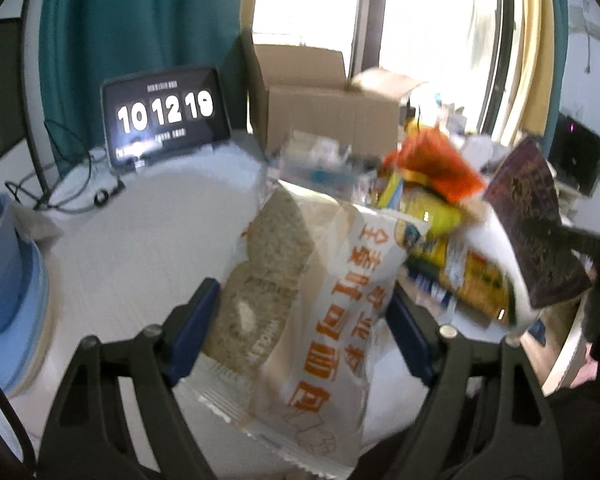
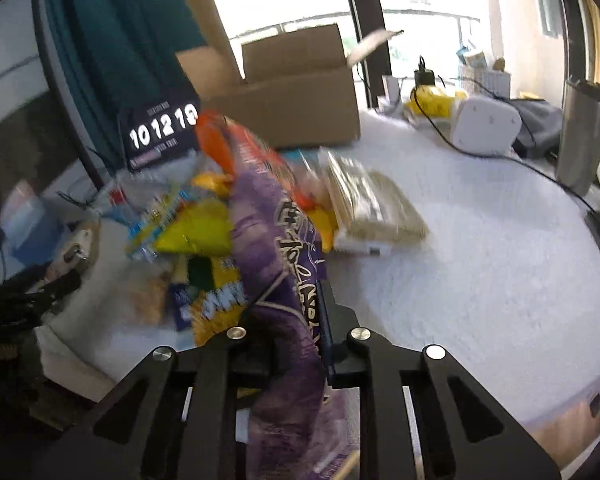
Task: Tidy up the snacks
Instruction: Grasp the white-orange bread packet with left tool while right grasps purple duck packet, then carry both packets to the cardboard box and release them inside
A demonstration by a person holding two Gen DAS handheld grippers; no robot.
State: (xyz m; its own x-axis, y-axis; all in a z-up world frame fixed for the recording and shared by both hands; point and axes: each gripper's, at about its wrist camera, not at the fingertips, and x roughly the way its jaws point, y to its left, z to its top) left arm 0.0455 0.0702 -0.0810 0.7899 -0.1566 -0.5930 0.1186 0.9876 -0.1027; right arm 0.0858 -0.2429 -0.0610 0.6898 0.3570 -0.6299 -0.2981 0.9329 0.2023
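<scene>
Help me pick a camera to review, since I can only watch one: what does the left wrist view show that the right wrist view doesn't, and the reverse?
Only the left wrist view shows the bread packet between the left gripper and its blue fingers, and a blue container at the left edge.

Only the right wrist view shows the right gripper shut on the purple bag, a white device with cables, and a flat pale packet lying apart.

Both show the clock display, the cardboard box, the purple bag and the snack pile.

White bread bag [image 1: 332, 300] with orange lettering; seemingly purple packet [image 2: 284, 280].
</scene>
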